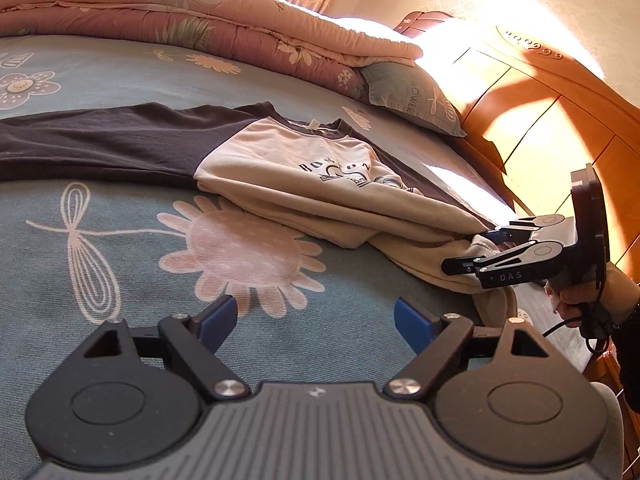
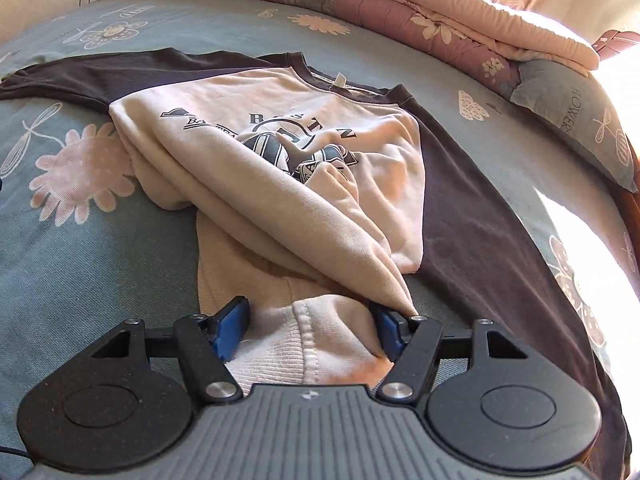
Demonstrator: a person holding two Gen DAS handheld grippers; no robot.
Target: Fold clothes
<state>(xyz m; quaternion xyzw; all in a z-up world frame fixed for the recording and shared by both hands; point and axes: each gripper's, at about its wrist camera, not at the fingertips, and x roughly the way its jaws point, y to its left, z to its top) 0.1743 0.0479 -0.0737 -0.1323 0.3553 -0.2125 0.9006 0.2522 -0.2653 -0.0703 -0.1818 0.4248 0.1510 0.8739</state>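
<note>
A cream sweatshirt point(image 1: 300, 152) point(image 2: 280, 92) with dark sleeves and a printed chest lies on the bed, its lower body bunched and folded over on itself. One dark sleeve point(image 1: 100, 136) stretches out to the left. My right gripper point(image 2: 310, 308) point(image 1: 470, 251) is at the shirt's near corner. The ribbed hem point(image 2: 308, 344) fills the gap between its wide-set blue pads point(image 2: 232, 332), and a fold drapes over the right finger. My left gripper point(image 1: 316, 320) hovers open over the bedsheet, left of the shirt, with nothing between its fingers.
The bedsheet point(image 1: 120, 240) is blue with pink flowers. A folded pink quilt point(image 1: 180, 20) lies along the far side, with a blue pillow point(image 1: 412, 96) beside it. A wooden headboard point(image 1: 540, 120) stands at the right. A hand point(image 1: 580, 300) holds the right gripper.
</note>
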